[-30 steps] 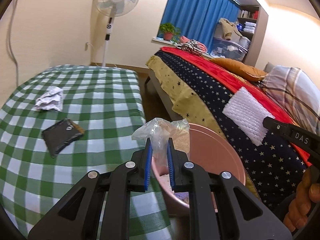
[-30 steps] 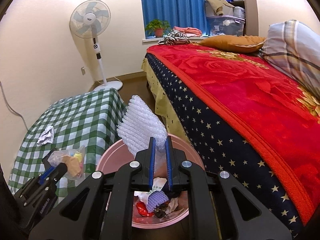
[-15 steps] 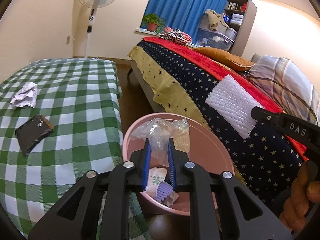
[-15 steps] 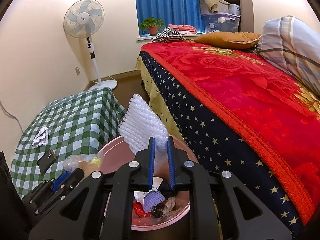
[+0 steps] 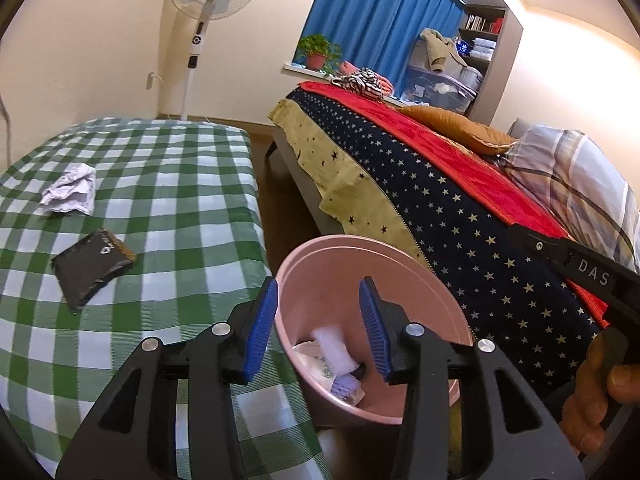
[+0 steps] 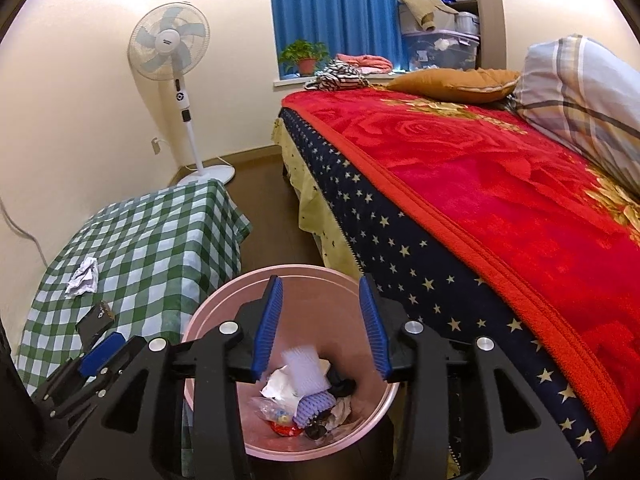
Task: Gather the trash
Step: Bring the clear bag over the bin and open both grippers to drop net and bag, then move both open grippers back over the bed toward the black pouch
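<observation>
Blurred bubble wrap (image 6: 301,372) in bin (image 6: 224,304)

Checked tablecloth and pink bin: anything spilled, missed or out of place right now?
Nothing spilled. Two pieces remain on the checked tablecloth: a crumpled white paper and a black packet. The pink bin stands upright, trash inside. Both the left gripper and right gripper are opening, nothing between the jaws.
</observation>
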Tool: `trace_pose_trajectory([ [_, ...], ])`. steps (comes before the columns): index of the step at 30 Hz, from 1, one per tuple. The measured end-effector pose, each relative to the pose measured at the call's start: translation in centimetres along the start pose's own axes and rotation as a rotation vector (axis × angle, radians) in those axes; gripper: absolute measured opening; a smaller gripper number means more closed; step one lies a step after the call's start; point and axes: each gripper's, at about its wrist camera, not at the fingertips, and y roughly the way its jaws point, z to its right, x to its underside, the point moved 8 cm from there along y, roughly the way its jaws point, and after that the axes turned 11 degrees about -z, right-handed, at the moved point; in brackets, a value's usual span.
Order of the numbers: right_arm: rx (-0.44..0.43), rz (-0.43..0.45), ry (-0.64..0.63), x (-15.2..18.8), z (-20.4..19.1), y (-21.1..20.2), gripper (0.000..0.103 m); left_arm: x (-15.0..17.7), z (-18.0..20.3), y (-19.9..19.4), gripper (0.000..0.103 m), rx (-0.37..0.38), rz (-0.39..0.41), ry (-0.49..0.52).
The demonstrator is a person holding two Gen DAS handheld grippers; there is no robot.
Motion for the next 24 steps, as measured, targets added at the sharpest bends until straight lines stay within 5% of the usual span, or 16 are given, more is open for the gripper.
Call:
trace_pose_trajectory([
  [12,-0.104,0.025,-0.052,0.5,-3.9,-1.4,0.039,0.0,-3.9,-3.8,0.032,-0.058,0.052,-0.05],
  [24,-0.232,0.011,-0.119,1.3,-9.6,-1.1,0.024,0.2,-9.7,-6.1,0.017,-0.144,0.082,-0.141],
])
